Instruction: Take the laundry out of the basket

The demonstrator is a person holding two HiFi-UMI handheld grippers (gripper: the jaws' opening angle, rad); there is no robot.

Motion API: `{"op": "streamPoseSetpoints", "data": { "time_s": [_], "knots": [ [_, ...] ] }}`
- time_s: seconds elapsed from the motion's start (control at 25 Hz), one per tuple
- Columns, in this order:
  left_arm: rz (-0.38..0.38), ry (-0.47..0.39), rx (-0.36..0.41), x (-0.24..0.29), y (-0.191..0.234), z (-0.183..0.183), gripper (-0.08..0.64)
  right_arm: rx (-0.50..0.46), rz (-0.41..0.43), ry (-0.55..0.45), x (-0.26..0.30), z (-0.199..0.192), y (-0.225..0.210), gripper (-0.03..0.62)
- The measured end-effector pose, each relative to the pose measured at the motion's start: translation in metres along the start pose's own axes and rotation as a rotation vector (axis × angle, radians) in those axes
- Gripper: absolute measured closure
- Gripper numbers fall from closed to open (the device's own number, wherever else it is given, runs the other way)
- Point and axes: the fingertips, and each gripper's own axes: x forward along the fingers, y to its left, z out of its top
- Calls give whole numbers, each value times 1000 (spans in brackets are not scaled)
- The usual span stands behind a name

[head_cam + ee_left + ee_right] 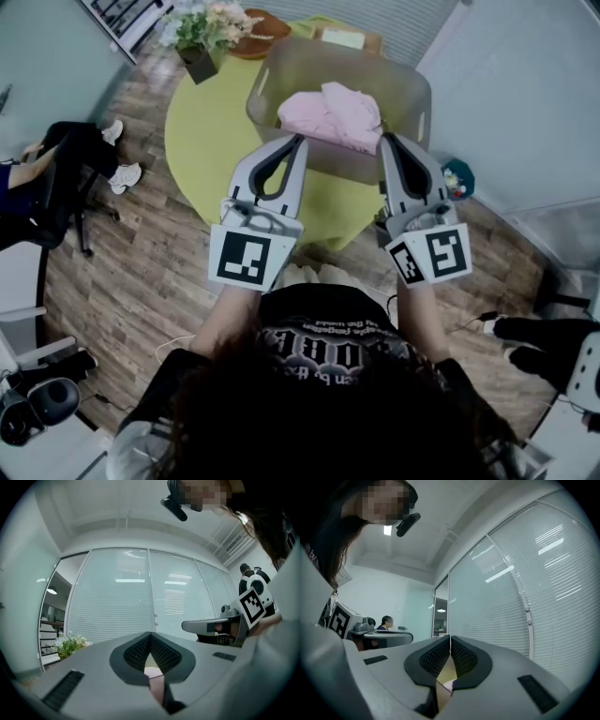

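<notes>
Head view: the pink laundry (337, 112) lies heaped in the basket (281, 56) on the round table (192, 131), so by my judgement nothing has come out yet and the whole job is left. I hold my left gripper (298, 141) and right gripper (387, 139) up side by side, tips near the basket's near rim, both apart from the cloth. How many pieces make up the heap I cannot tell, since the basket wall hides its lower part. Left gripper view: my fingers (135, 651) are pressed together at the tips with nothing between them. A pink sliver shows through the gap below them, likely the laundry, though it is too small to be sure. Right gripper view: these fingers (464, 656) also meet at the tips, empty, and they block almost all sight of basket and table.
</notes>
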Motion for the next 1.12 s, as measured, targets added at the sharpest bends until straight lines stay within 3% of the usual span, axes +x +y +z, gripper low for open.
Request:
{"op": "streamPoseSetpoints", "data": {
  "time_s": [0.56,1.12],
  "knots": [
    [29,13,4,28,15,-8,560,11,49,20,32,-11,-17,563],
    [110,20,19,82,39,-12,560,21,137,20,82,-15,-57,563]
  ]
}}
